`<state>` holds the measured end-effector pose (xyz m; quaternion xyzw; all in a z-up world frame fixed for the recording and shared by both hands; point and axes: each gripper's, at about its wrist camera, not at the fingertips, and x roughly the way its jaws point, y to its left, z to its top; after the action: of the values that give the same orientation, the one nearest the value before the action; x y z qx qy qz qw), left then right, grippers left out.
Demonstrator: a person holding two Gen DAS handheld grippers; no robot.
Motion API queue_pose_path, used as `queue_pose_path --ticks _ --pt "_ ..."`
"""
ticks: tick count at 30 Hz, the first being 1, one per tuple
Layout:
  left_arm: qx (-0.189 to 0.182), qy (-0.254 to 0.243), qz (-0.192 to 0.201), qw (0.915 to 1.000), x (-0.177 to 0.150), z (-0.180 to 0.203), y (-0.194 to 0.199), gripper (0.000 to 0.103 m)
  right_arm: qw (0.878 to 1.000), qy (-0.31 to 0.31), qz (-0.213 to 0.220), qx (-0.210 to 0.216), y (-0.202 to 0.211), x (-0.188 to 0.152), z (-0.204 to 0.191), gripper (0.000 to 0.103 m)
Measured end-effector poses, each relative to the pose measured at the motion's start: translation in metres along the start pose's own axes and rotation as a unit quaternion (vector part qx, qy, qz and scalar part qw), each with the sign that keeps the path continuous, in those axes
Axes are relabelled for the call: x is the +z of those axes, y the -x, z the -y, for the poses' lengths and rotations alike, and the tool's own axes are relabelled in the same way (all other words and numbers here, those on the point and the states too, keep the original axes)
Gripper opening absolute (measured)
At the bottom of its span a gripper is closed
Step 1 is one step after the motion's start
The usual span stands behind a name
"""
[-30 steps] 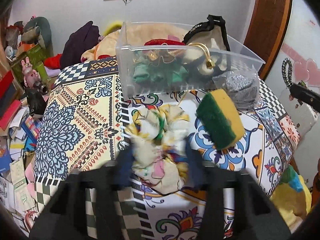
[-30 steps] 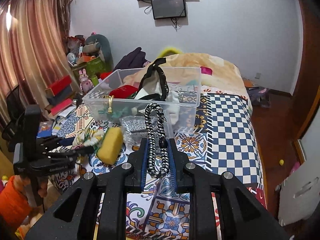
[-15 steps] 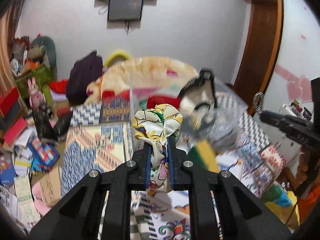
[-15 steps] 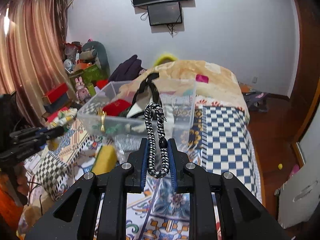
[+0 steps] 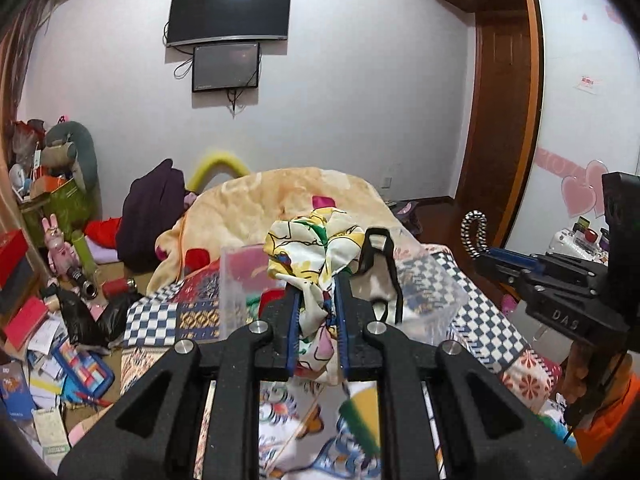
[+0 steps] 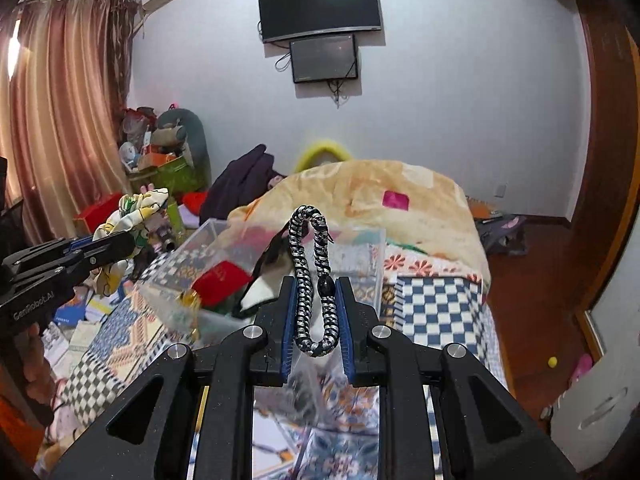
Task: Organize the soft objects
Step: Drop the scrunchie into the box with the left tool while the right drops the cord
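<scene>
My left gripper (image 5: 316, 284) is shut on a colourful patterned cloth scrunchie (image 5: 312, 248) and holds it up in the air, in front of the clear plastic bin (image 5: 236, 280). My right gripper (image 6: 316, 284) is shut on a black-and-white braided hair tie (image 6: 312, 272), also raised above the bed, with the bin (image 6: 224, 312) just beyond it. The bin holds a red item (image 6: 220, 280), a black-strapped pouch (image 5: 378, 276) and other soft things. The left gripper with the scrunchie (image 6: 136, 212) shows at the left of the right wrist view.
The bin stands on a patterned bedspread (image 6: 436, 312). A yellow-and-green sponge (image 5: 360, 420) lies below my left gripper. A beige blanket (image 5: 280, 200) is heaped behind the bin. Clutter covers the floor at the left (image 5: 60, 340).
My left gripper closed on the scrunchie on the bedspread and lifted it high. My right gripper rose too, still holding the braided hair tie.
</scene>
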<state>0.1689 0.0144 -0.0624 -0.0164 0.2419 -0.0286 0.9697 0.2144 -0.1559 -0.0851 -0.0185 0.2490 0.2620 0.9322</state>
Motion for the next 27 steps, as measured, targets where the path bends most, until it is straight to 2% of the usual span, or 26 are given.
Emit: queue_pose_path --ticks 4,11,16,23,26,27 --pt "0.009 -0.003 -0.011 0.9999 0.002 0.005 -0.023 0.014 1.0 -0.012 0.002 0.004 -0.015 0.01 0.004 0.018" --pt "-0.003 0.018 -0.048 0.9987 -0.002 0.001 -0.067 0.014 1.0 -0.016 -0.012 0.01 -0.042 0.015 0.005 0.018" --pt "-0.016 0.03 -0.077 0.9965 -0.004 -0.006 -0.096 0.014 0.999 -0.014 -0.029 0.01 -0.06 0.01 0.008 0.018" --pt "-0.012 0.033 -0.098 0.9946 -0.01 -0.012 -0.117 0.015 0.998 -0.015 -0.054 0.01 -0.077 0.0 0.007 0.021" --pt "-0.009 0.028 -0.101 0.9945 -0.011 -0.01 -0.118 0.022 0.998 -0.012 -0.061 0.007 -0.08 -0.003 0.005 0.021" --pt "-0.007 0.028 -0.102 0.9944 -0.012 -0.01 -0.118 0.029 0.998 -0.011 -0.065 0.007 -0.081 -0.003 0.005 0.023"
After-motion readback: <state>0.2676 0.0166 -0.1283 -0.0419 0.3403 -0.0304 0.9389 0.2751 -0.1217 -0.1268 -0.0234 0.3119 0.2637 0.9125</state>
